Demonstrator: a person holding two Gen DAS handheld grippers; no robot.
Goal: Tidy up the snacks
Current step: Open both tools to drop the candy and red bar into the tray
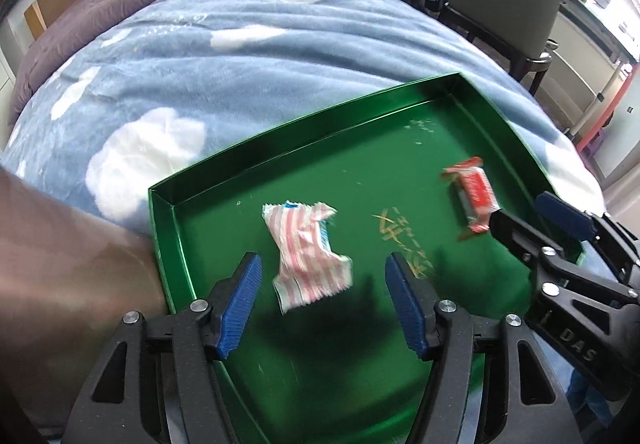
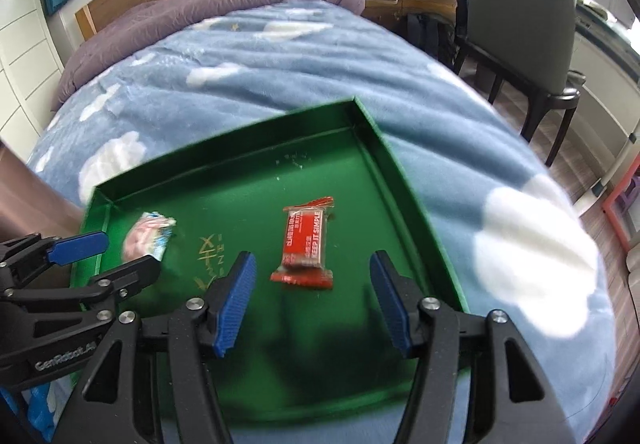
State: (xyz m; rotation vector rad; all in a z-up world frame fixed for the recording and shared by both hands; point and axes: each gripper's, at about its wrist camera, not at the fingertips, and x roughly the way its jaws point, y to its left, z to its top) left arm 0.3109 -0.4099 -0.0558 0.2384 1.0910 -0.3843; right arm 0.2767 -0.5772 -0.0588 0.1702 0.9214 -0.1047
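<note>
— Left gripper (image 1: 322, 298)? 
— Angled steeply down over shallow green metal tray (image 1: 304, 140), jaws apart, crumpled pink-striped wrapper (image 1: 308, 254) lying loose between.

— Right gripper (image 2: 312, 296)? 
— Tilted down, jaws wide, red rectangular snack bar (image 2: 306, 244) free on tray floor.

My left gripper (image 1: 322, 296) hangs with jaws apart over the green tray (image 1: 248, 160), a pink-striped wrapper (image 1: 306, 264) lying loose between its pads. The red snack bar (image 1: 472, 194) lies by my right gripper (image 1: 532, 220), on the blue cloud blanket (image 1: 224, 68).
</note>
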